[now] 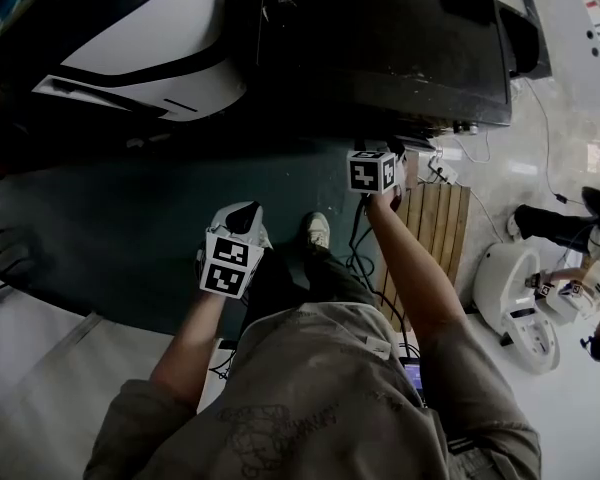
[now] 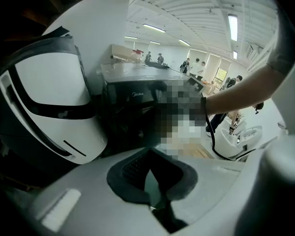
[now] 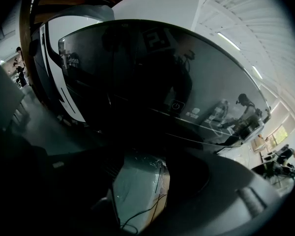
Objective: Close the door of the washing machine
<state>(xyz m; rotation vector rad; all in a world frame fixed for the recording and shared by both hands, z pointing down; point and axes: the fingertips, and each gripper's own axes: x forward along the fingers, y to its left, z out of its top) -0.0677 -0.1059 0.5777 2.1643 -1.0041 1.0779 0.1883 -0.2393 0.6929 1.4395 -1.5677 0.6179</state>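
Both jaws stand apart and empty; I judge a push will do. I hold the right gripper (image 1: 385, 163) close to the washer (image 1: 380, 38), the left gripper (image 1: 242, 223) back.

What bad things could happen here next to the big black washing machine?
The thin black cables on the floor lie right by the person's light shoe, so a step could snag them. The right gripper, jaws apart and empty, is close to the glossy black washing machine and might bump or scratch its shiny panel.
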